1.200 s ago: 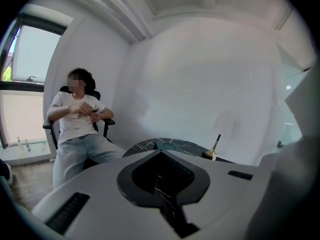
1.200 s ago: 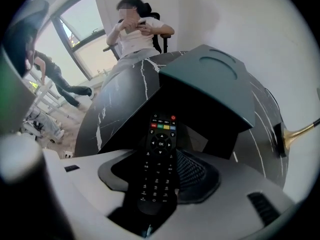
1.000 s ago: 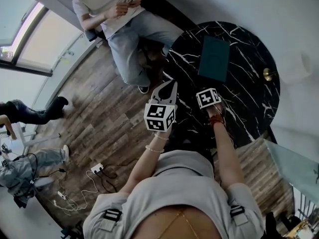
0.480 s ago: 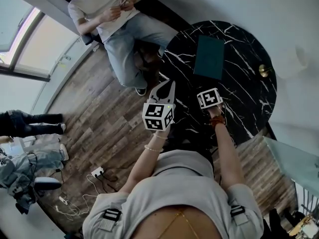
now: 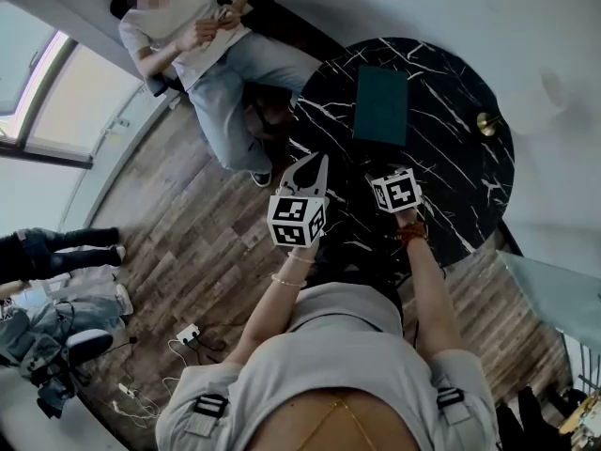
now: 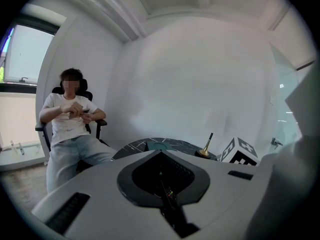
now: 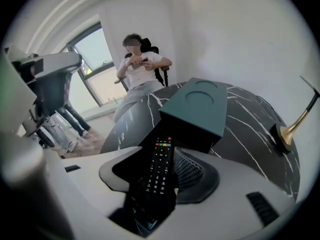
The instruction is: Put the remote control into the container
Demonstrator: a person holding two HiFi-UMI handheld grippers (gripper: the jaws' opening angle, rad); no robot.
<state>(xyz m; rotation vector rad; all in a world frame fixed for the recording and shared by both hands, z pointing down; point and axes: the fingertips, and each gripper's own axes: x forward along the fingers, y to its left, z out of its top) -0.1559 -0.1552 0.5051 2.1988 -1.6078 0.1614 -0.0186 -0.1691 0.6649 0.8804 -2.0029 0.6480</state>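
The black remote control [image 7: 159, 166] lies lengthwise between the jaws of my right gripper [image 7: 165, 149], buttons up and off the table. The jaws have just been closing a little and are shut on it. Just beyond its tip stands the teal container [image 7: 200, 106], a rectangular box on the black marble table [image 5: 451, 186]. From the head view the container [image 5: 380, 104] is at the table's far side, and my right gripper [image 5: 390, 175] hovers over the near edge. My left gripper [image 5: 315, 163] hangs beside the table, jaws shut and empty [image 6: 161, 154].
A brass stand [image 5: 485, 123] sits at the table's right edge, to the right of the container [image 7: 292, 129]. A person [image 5: 216, 54] sits in a chair beyond the table's left side. Cables and a power strip [image 5: 160, 365] lie on the wooden floor.
The right gripper's cube has risen slightly toward the camera. The left gripper has barely shifted. The whole head view has drifted a little, so the table and container sit further left in the picture.
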